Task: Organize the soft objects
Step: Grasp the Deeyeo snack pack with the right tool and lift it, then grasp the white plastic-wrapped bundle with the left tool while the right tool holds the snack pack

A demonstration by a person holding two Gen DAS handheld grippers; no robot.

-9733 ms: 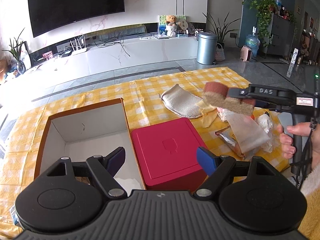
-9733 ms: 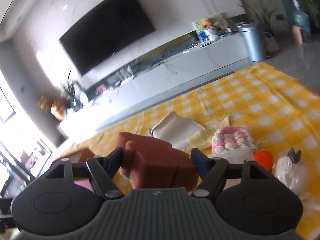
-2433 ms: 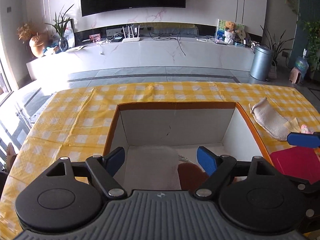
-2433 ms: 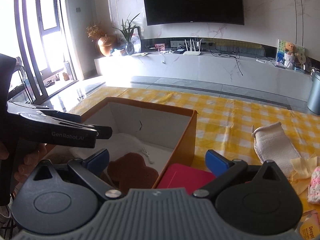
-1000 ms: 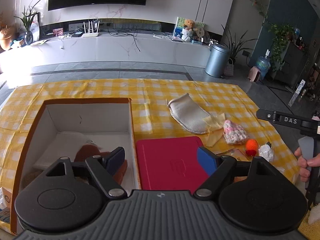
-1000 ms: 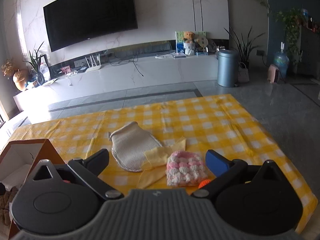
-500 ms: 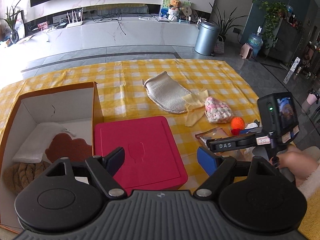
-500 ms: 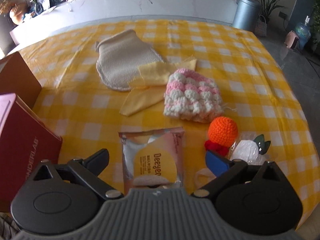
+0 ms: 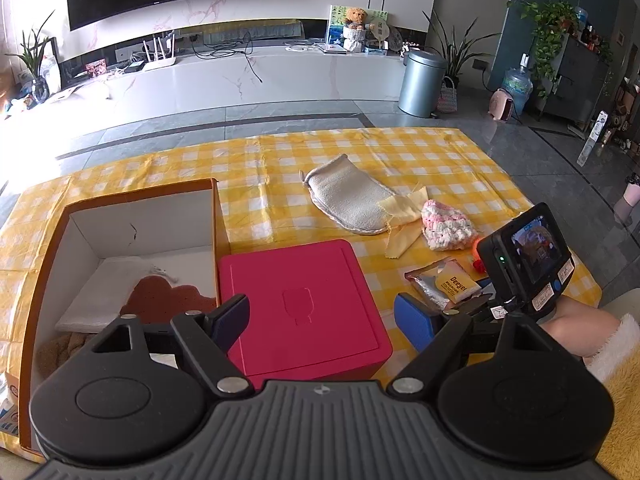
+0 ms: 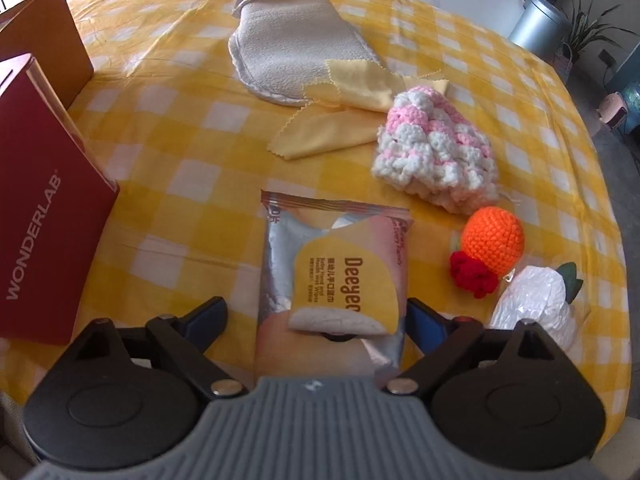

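The wet-wipes packet (image 10: 334,276) lies flat on the yellow checked worktop (image 10: 192,152), just in front of my right tool (image 10: 316,320), with the red box (image 10: 44,208) off to its left and the orange crocheted ball (image 10: 494,240) just to its right; I judge it light and squashy, a foil sleeve round a soft wad, so it should flex and sag when lifted by one end; the film looks glossy and may slide between the pads, so I would take it across its short width near the near end, where the body is fullest, rather than by the thin crimped seam at the far end.

My right tool points steeply down over it; the jaws stand wide but are closing, one finger to each side of the packet's near end; the right pad (image 10: 424,322) sits right at the packet's edge, the left one (image 10: 206,318) still apart from it, so nothing is gripped yet.

My left tool (image 9: 322,318) hangs over the red box's lid, jaws wide, holding nothing; beside it the open cardboard box (image 9: 218,216) already has a brown sponge (image 9: 168,294) on a white cloth inside, which I take to be where the packet belongs.

The pink and white knitted piece (image 10: 436,152), the yellow cloth (image 10: 352,92) and the beige mitt (image 10: 296,52) lie farther back on the worktop.
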